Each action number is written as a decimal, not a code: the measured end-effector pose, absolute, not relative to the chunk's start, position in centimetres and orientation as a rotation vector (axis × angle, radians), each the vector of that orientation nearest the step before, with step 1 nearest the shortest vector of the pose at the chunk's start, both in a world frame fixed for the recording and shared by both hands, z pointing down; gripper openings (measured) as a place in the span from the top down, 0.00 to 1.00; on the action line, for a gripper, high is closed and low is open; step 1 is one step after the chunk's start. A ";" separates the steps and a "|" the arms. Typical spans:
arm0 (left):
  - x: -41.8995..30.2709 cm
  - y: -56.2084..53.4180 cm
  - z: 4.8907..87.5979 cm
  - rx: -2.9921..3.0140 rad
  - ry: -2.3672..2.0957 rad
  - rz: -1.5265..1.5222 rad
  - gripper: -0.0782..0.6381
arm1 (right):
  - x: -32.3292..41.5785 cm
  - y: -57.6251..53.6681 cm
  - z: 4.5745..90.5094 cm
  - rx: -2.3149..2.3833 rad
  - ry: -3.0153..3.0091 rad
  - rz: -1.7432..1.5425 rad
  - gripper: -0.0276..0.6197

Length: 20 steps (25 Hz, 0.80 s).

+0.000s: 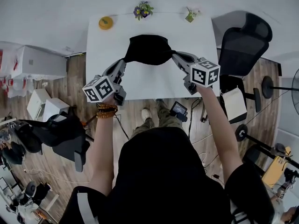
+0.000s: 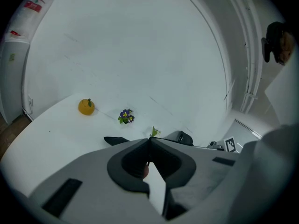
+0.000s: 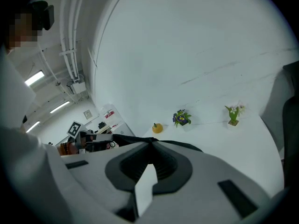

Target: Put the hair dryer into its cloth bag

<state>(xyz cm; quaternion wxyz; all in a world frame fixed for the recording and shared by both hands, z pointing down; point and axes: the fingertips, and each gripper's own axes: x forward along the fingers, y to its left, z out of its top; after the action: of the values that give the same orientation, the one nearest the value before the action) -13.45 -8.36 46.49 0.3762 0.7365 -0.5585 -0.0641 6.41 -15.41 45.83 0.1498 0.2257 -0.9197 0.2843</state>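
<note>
A black cloth bag (image 1: 147, 49) hangs over the white table (image 1: 154, 83), stretched between my two grippers. My left gripper (image 1: 125, 59) is shut on the bag's left edge, and my right gripper (image 1: 174, 55) is shut on its right edge. In the left gripper view the jaws of the left gripper (image 2: 148, 140) meet, with black cloth (image 2: 116, 140) sticking out past them. The right gripper view shows the right gripper (image 3: 150, 140) pinched on a strip of the same cloth (image 3: 184, 145). No hair dryer shows in any view; the bag bulges.
At the table's far edge stand an orange ornament (image 1: 105, 23), a purple flower pot (image 1: 143, 10) and a small green plant (image 1: 190, 15). A black office chair (image 1: 243, 43) is at the table's right. White boxes (image 1: 44, 107) sit on the floor at the left.
</note>
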 end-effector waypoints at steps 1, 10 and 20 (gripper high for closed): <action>-13.4 -7.8 46.9 1.880 -1.424 -0.161 0.84 | 6.5 -14.9 46.2 0.654 -2.636 0.824 0.90; -12.4 -2.6 50.1 1.889 -1.405 -0.034 0.84 | 7.6 -9.5 49.9 0.684 -2.550 0.904 0.90; -11.6 4.0 56.4 1.890 -1.380 0.162 0.84 | 8.7 -2.4 57.8 0.703 -2.383 1.005 0.90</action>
<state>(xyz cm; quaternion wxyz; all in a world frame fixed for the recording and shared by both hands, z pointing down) -11.56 3.99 56.38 0.3876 0.7427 -0.5423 0.0639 8.73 -2.40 57.75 0.2289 0.2553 -0.8655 0.3650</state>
